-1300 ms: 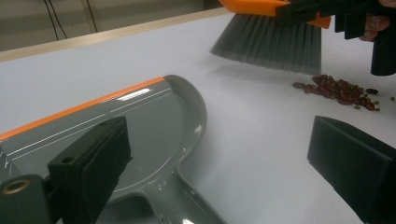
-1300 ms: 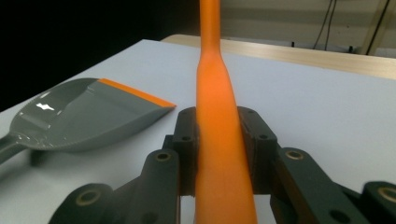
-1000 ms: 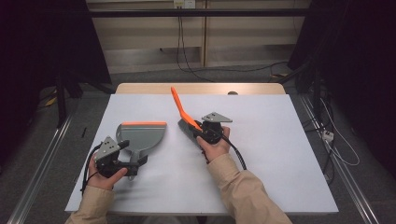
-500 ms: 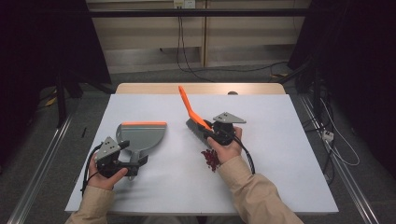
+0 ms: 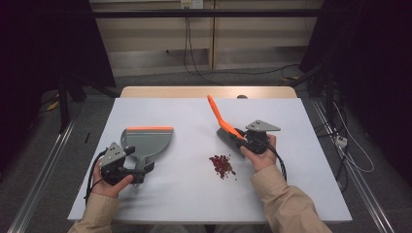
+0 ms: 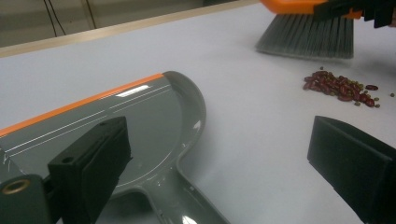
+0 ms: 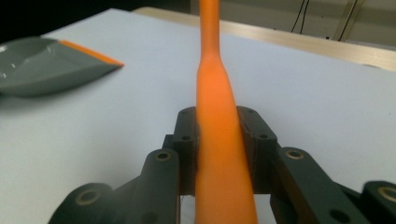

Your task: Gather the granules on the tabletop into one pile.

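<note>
Meanwhile the right gripper (image 5: 238, 139) is pinching the brush (image 5: 221, 121) beside the beans (image 5: 221, 165); the left gripper (image 6: 224, 172) is gaping over the dustpan (image 5: 145, 141) handle

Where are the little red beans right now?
In the high view the red beans lie in a small pile on the white table, right of the middle, just in front of the brush and well to the right of the grey dustpan.

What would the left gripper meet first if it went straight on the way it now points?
Probably the grey dustpan: the left gripper has open jaws, with the pan's handle and bowl just ahead between them. The beans lie farther off to the side.
</note>
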